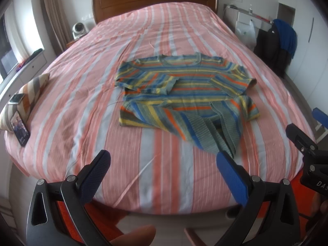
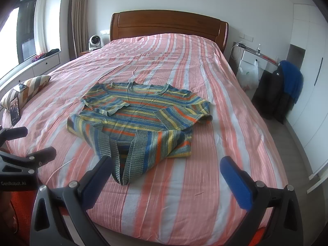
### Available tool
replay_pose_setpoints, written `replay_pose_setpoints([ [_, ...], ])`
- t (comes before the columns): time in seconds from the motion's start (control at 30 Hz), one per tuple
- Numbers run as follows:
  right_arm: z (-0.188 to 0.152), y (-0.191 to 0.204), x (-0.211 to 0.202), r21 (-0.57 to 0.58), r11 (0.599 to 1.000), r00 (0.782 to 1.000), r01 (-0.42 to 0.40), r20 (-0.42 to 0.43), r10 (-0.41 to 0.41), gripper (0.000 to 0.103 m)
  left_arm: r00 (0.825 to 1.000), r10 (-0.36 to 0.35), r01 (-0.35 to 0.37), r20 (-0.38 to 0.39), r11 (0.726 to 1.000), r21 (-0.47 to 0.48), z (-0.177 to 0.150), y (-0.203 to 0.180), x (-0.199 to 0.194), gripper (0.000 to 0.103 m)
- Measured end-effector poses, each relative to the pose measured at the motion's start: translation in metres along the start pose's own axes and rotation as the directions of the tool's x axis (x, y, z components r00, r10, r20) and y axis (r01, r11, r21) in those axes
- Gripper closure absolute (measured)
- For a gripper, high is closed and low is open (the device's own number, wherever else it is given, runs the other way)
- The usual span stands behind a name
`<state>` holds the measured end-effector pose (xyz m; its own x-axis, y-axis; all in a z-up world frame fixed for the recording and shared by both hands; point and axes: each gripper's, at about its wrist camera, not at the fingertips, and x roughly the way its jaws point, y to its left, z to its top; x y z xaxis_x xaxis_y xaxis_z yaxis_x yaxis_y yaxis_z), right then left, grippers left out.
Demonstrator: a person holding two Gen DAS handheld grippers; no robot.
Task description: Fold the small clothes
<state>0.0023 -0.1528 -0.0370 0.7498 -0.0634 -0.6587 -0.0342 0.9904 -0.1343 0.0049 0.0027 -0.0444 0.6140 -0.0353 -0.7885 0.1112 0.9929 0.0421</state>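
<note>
Beyond both open tongs (image 1: 164, 172) (image 2: 166, 174), striped sweater (image 1: 184, 94).

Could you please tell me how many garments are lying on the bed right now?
1: a striped sweater lying mid-bed, partly folded, ahead of both open grippers; anything beneath it is hidden.

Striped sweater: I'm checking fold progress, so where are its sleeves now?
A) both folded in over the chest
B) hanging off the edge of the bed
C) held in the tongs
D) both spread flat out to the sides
A: both sleeves of the striped sweater lie across its front on the bed, and both tongs are empty.
</note>
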Motion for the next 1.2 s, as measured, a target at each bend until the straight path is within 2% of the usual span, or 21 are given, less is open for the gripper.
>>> replay_pose_setpoints([
  [1.2,-0.0038,-0.0008,0.0032,0.011,1.000,1.000,0.003,-0.011,-0.003,0.000,1.000,-0.007,0.007,-0.016,1.000,-0.011,-0.0034,0.0015,0.0029,0.000],
])
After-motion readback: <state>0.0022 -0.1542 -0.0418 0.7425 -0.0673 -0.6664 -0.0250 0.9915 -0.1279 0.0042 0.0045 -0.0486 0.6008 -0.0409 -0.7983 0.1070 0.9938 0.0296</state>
